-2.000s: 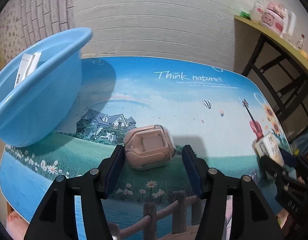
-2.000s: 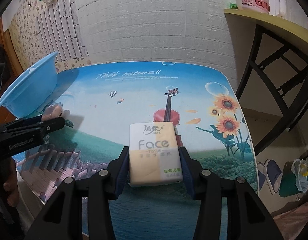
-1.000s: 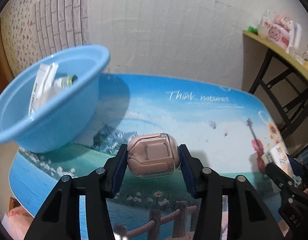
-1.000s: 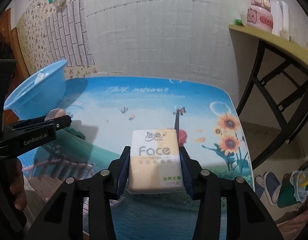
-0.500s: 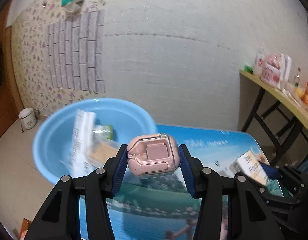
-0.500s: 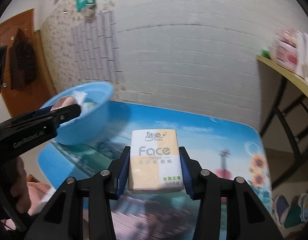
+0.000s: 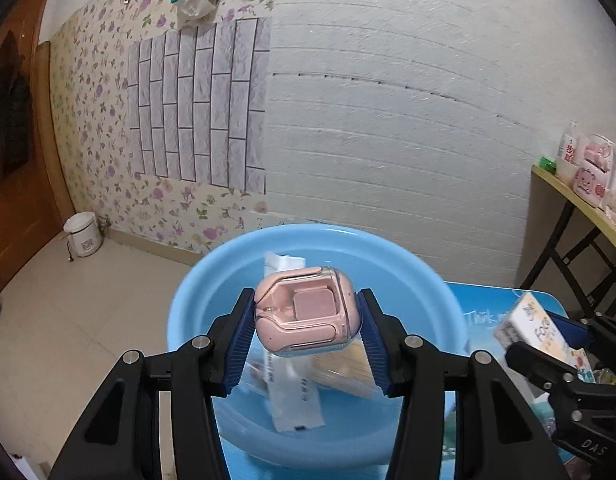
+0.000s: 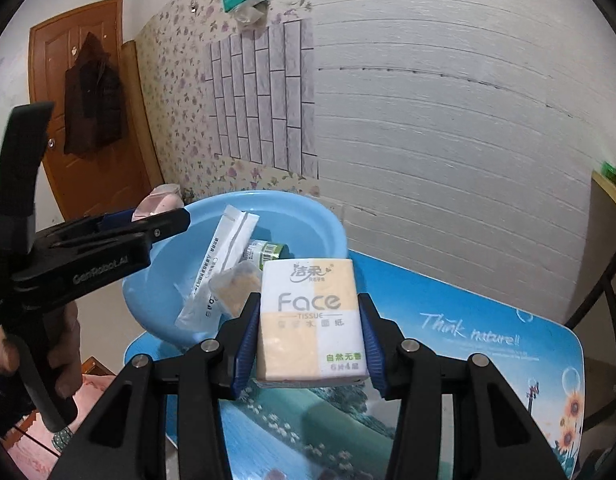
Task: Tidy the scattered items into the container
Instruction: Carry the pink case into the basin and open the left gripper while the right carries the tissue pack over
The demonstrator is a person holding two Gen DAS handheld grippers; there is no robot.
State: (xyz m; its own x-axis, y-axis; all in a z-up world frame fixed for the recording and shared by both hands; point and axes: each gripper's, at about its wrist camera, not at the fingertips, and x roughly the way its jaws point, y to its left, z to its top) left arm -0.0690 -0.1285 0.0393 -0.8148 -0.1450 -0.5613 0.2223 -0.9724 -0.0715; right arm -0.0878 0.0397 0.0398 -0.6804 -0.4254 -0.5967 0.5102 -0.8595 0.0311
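My left gripper is shut on a pink earbud case, held in the air over the blue basin. Inside the basin lie a white sachet, a tan packet and, in the right wrist view, a small green-labelled bottle. My right gripper is shut on a white and yellow Face tissue pack, just right of the basin above the table. The left gripper shows at the left of that view over the basin rim, the right gripper at the right edge of the left wrist view.
The basin stands at the left end of a table covered with a blue picture mat. A white brick wall runs behind it. A side shelf with pink containers is at the right. A small white bin stands on the floor at the left.
Both grippers have risen and swung left toward the basin with their loads. The earbud case now hangs over the basin's inside; the tissue pack has come up beside the basin.
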